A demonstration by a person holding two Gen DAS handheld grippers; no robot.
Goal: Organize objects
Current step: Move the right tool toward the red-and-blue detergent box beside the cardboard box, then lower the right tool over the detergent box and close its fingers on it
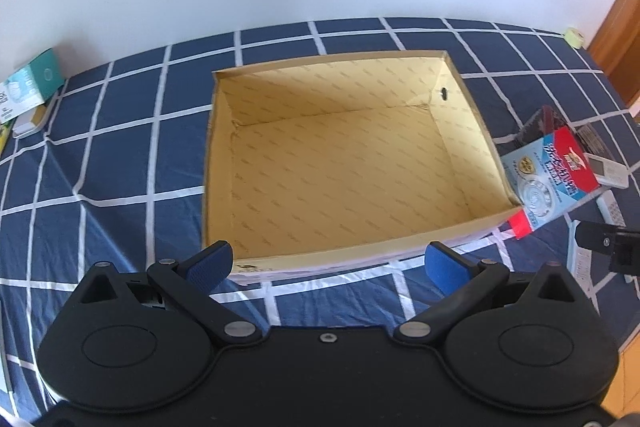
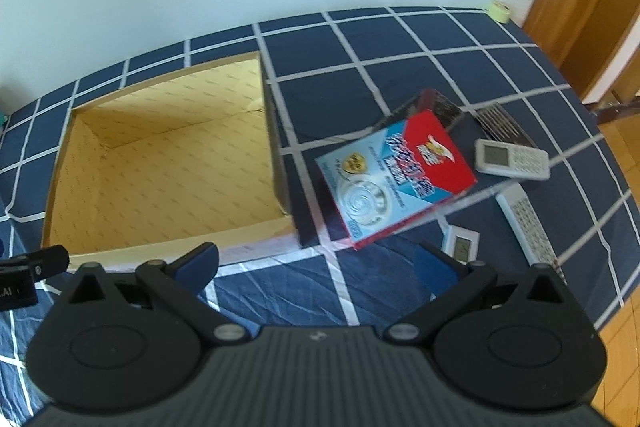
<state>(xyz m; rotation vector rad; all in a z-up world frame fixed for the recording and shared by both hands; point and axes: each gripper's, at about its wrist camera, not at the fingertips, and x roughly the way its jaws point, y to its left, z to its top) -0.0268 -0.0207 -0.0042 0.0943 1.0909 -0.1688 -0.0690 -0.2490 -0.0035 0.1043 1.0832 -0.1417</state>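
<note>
A bed (image 1: 120, 155) with a navy, white-checked cover carries one open cardboard box (image 1: 344, 163), its yellow inside bare. The left claw (image 1: 330, 263) hovers just before the box's near wall, spread wide and holding nothing. Just right of the box lies one red-and-blue carton (image 2: 394, 179), ahead of the right claw (image 2: 320, 269), which is also wide open and unladen. Beyond the carton lie two dark packets (image 2: 440, 107); beside it three white remotes (image 2: 512, 159). One tape roll (image 2: 500, 11) sits at the far edge.
</note>
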